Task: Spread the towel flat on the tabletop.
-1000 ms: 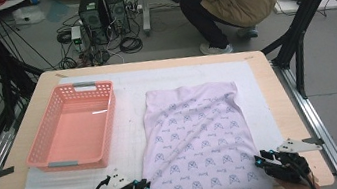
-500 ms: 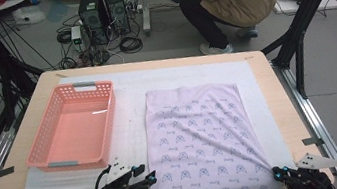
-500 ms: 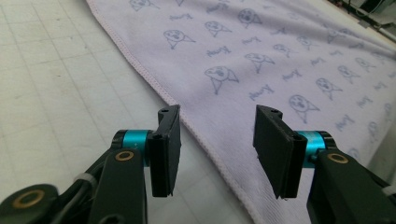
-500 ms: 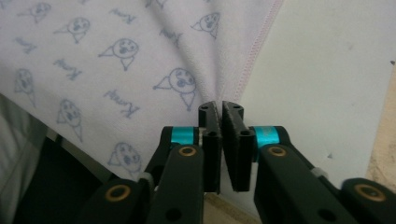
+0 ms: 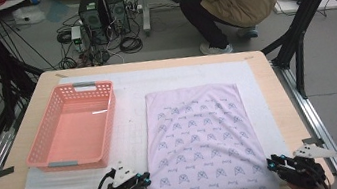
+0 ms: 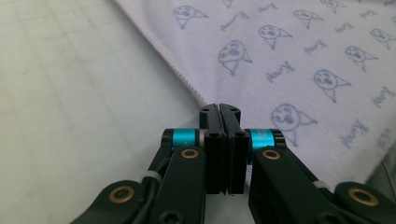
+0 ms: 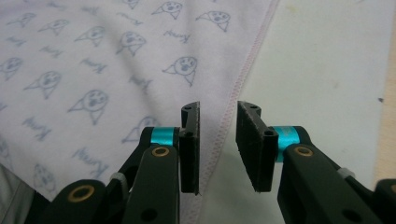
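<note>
A printed lilac cloth (image 5: 202, 145) is spread flat on a white mat (image 5: 132, 135) that covers the tabletop (image 5: 279, 103), with its near edge at the person's side. A pink basket (image 5: 73, 129) is set on the mat to the left of the cloth, apart from it and with nothing in it; it is judged to be the place meant for the cloth once folded.

The left claw (image 5: 141, 179) is held low at the near left corner of the cloth. In the left gripper view the left claw (image 6: 219, 108) is seen with its jaws pressed together at the hemmed edge of the cloth (image 6: 280, 65). Whether the hem is pinched between them cannot be told, since the tips sit just at the edge and no fabric is seen between them.

The right claw (image 5: 274, 163) is held at the near right corner. In the right gripper view the right claw (image 7: 218, 109) is seen with its jaws apart, and the stitched hem of the cloth (image 7: 93, 60) runs up between them, the bare mat (image 7: 327, 60) lying to the far side. The jaws are so placed, it is judged, that the corner can be nipped when they are brought together.

The two claws are set at the two near corners so that the edge can be raised evenly and carried toward the far edge in a fold. That fold is not yet begun, as the cloth is lying flat.
</note>
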Demonstrator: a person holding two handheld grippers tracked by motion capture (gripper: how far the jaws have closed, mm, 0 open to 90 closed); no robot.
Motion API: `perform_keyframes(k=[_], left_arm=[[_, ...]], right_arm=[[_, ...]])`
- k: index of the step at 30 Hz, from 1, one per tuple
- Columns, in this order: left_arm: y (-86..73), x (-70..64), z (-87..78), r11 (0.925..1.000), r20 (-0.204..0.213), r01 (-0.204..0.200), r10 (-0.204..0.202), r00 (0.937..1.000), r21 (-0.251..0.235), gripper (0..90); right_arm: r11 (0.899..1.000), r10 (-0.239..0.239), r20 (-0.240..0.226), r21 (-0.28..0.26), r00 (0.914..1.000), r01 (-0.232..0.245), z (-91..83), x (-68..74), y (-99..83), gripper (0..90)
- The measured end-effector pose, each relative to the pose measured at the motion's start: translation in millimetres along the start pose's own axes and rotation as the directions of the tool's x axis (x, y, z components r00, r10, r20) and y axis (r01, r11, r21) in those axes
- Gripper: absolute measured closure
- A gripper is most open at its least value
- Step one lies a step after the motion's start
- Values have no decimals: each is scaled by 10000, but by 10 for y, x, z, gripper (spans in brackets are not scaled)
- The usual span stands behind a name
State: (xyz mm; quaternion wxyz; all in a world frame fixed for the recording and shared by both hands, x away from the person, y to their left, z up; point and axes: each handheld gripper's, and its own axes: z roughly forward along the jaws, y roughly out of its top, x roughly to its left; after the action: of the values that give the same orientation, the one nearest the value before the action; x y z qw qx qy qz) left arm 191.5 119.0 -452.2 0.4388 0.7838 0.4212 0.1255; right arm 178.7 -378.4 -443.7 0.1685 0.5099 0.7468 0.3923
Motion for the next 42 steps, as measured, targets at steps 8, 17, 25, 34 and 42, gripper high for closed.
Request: perform_keyframes(k=[8, 17, 25, 34, 42], left_arm=[[-34, 39, -10, 9975, 235, 548, -538, 9983, -450, 564], [92, 55, 82, 9946, 416, 572, -538, 9977, -861, 500], [228, -7, 340, 9995, 470, -150, 162, 9988, -271, 597], [244, -5, 374, 9993, 173, -311, 315, 9994, -197, 747], [286, 111, 327, 9923, 671, 282, -202, 9975, -1203, 546]], right_arm=[[9957, -778, 188, 525, 9968, 768, 113, 139, 38, 861], [9940, -644, 129, 899, 9978, 630, -199, 96, -156, 803], [9993, -3, 314, -370, 9995, 15, -109, -60, -23, 591], [9993, 135, 464, -363, 9988, -118, 483, -385, 453, 680], [9963, -855, 1278, 175, 9881, 840, 1050, -443, 895, 730]])
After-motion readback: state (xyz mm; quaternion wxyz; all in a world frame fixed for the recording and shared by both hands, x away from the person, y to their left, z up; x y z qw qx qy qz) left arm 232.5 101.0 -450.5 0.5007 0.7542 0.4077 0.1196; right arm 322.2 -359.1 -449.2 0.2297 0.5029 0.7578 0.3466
